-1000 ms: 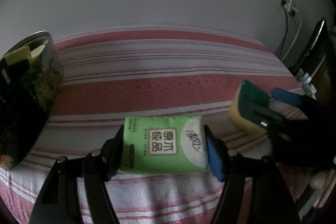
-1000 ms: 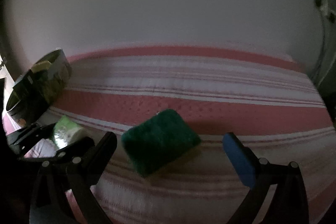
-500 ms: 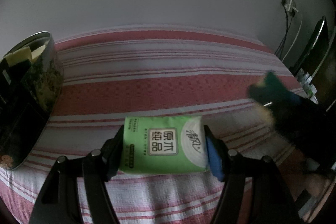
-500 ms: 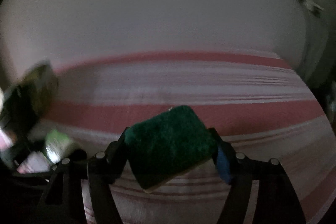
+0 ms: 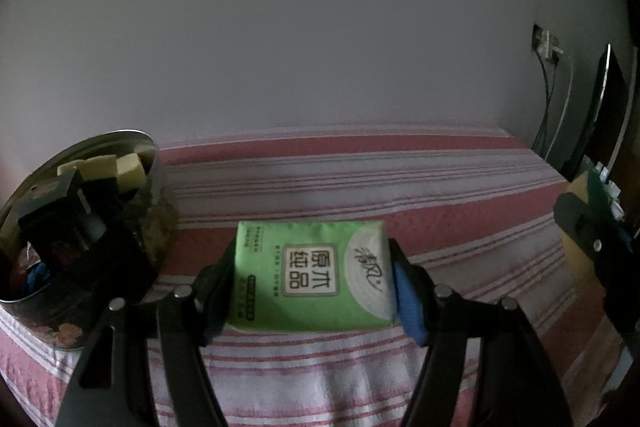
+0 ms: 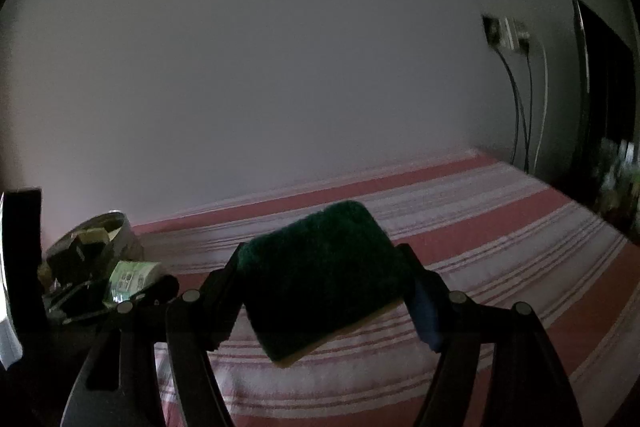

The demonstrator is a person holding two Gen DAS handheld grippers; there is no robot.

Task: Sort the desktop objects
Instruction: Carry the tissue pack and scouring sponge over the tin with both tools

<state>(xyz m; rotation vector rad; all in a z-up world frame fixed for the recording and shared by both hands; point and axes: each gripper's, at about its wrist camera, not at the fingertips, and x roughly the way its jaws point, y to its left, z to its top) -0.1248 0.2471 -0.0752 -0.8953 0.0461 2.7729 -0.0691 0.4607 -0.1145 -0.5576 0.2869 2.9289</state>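
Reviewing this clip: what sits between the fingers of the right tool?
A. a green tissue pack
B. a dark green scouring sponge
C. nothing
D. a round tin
B: in the right wrist view the dark green scouring sponge is clamped between the fingers of the right tool; the tissue pack is in the left tool.

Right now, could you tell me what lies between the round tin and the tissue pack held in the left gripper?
Only bare striped tablecloth separates the round tin from the green tissue pack; the left wrist view shows it.
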